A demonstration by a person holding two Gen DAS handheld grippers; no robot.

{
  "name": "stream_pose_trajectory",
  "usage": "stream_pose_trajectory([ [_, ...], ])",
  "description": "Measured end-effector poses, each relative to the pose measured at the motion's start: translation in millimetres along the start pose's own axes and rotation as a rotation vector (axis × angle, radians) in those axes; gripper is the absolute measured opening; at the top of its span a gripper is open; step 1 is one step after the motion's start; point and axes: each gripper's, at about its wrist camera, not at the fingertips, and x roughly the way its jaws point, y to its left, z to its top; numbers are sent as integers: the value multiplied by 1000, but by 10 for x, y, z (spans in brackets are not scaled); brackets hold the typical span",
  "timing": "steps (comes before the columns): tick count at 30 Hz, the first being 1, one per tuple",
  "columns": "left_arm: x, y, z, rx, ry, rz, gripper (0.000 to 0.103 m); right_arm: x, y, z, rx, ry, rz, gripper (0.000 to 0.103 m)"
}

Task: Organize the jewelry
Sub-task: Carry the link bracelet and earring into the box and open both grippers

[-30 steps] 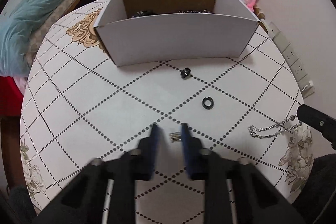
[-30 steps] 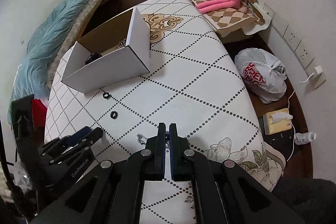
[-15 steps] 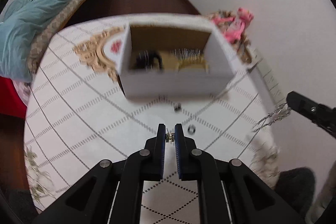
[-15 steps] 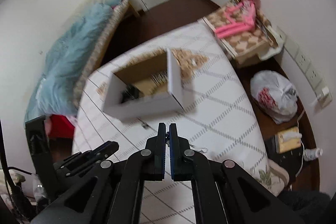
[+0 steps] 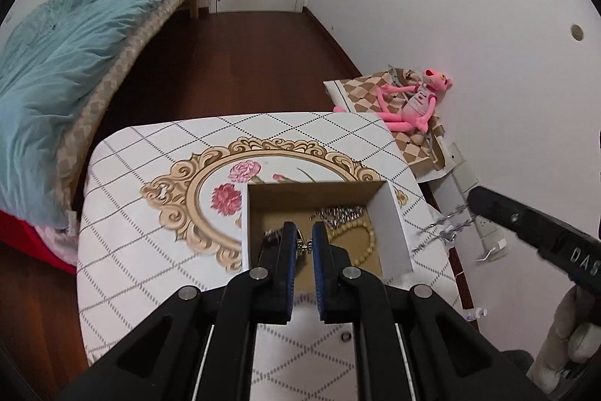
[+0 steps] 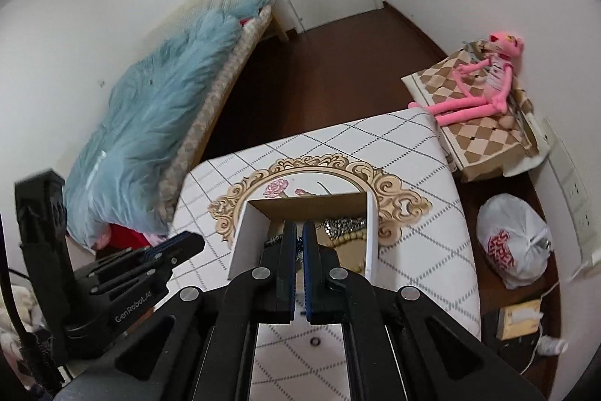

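Above the open box (image 5: 394, 224): left claw (image 5: 303, 243) pinching a small earring (image 5: 303, 246); right claw (image 6: 299, 235) clamped on a silver chain (image 5: 443, 228).

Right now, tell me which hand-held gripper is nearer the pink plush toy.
Right. The right hand-held gripper is on the pink plush toy's side of the box; the left hand-held gripper hangs over the box's middle.

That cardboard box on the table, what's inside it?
Inside the cardboard box lie a beige bead bracelet and a silver sparkly chain. The left gripper, holding a small earring, covers the near-left part.
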Motion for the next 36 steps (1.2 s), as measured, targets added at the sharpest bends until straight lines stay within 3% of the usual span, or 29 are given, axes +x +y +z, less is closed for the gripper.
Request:
stream_pose_trajectory([
  [9,667,150,296,-18,149,-9,6,722,-82,235,4,152,-21,3],
  [15,840,245,431,-57,196,27,13,933,-104,255,3,204,-18,3],
  [16,850,256,446,-56,198,46,22,952,-98,255,-1,211,-24,3],
  [19,824,310,476,-66,179,103,74,1005,-88,241,-7,242,-40,3],
  [22,798,358,481,-75,170,129,76,1099,-104,224,-4,297,-43,4],
  [26,776,406,457,-70,174,186,96,1160,-143,214,12,330,-54,6],
  [29,694,425,440,-66,149,221,97,1117,-158,225,21,318,-55,8],
  [31,634,439,432,-71,130,231,99,1076,-171,238,26,310,-59,13],
  [35,514,439,378,-67,92,261,101,992,-188,240,1,280,-129,60],
  [36,491,433,347,-64,82,271,101,968,-194,223,-7,272,-151,68],
])
